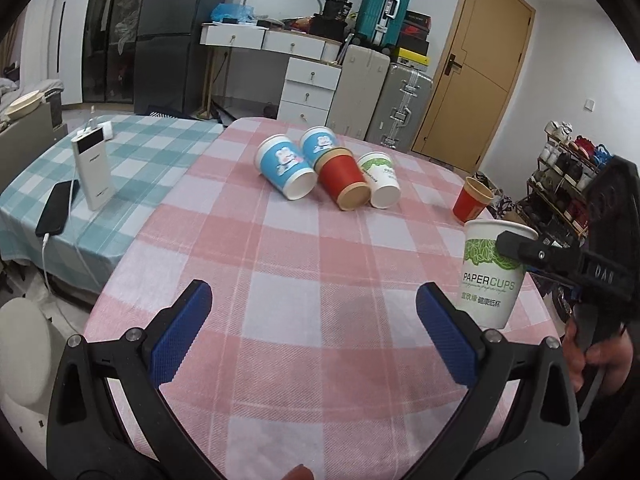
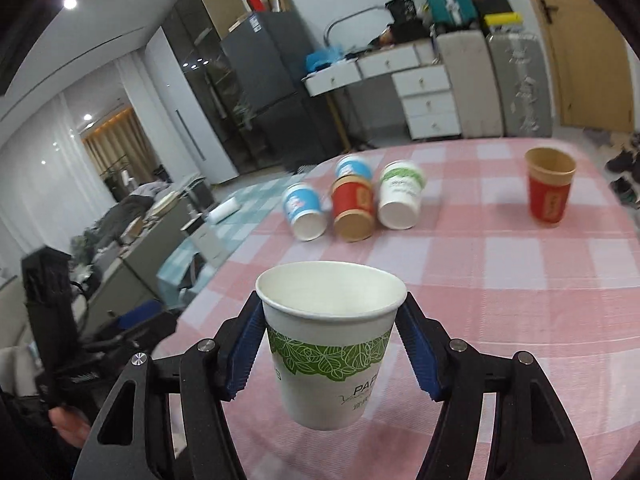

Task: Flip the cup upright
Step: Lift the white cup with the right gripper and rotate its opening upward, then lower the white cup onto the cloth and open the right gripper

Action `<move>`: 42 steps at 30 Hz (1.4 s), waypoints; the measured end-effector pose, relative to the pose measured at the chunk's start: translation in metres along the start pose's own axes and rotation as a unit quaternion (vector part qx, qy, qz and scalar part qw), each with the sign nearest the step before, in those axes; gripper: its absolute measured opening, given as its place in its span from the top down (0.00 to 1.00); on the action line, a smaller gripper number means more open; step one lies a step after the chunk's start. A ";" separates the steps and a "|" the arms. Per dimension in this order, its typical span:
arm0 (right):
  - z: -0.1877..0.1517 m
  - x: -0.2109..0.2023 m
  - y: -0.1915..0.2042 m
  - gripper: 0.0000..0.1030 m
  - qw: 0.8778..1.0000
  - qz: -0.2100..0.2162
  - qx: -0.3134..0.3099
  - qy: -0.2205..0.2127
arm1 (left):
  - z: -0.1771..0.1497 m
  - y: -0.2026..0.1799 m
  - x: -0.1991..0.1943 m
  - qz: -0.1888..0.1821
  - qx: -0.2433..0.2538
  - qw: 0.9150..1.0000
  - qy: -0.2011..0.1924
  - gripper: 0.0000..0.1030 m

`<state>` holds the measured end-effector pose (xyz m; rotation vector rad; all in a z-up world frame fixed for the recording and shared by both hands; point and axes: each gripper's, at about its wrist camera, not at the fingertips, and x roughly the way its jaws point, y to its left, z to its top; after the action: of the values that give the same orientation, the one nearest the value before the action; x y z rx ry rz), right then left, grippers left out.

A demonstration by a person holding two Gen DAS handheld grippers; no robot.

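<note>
Gripping upright "PAPER CUPS" cup (image 2: 332,354)

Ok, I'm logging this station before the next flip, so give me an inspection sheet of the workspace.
Surface: pink check cloth.
Job's things: green-leaf cup upright in right gripper, off the cloth; red cup upright; four cups on their sides.
Clutter: power bank, phone on teal cloth.
Grippers: left gripper open, empty; right shut on cup.
Cables: white cable from phone.
Surroundings: suitcases, drawers, door.
</note>
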<state>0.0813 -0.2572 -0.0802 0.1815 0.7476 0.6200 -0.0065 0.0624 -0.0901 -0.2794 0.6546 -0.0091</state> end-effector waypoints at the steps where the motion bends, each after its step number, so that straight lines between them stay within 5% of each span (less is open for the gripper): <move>1: -0.003 -0.001 0.001 0.35 1.000 -0.017 -0.008 -0.012 | 0.002 -0.005 0.003 0.000 0.004 1.000 -0.001 0.01; 5: -0.018 0.001 0.001 0.35 0.995 -0.086 -0.020 -0.050 | 0.006 -0.017 0.015 -0.002 0.003 1.000 -0.001 0.01; 12: -0.034 0.026 -0.016 0.35 0.994 -0.103 0.011 -0.019 | 0.000 -0.027 0.041 -0.008 0.000 1.000 0.030 0.01; 30: -0.068 0.018 0.006 0.34 0.994 -0.094 -0.046 0.013 | -0.008 -0.033 0.054 -0.018 0.001 0.998 0.052 0.01; 37: -0.081 0.022 0.002 0.21 0.995 -0.061 -0.005 0.081 | -0.006 -0.036 0.045 -0.014 0.003 0.999 0.052 0.01; 42: -0.079 -0.014 0.005 0.19 0.997 -0.053 -0.016 0.046 | -0.005 -0.045 0.034 -0.012 0.012 0.999 0.046 0.01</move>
<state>0.0168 -0.2658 -0.1277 0.0834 0.8306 0.5416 0.0211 0.0144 -0.1020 -0.2638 0.7416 -0.0526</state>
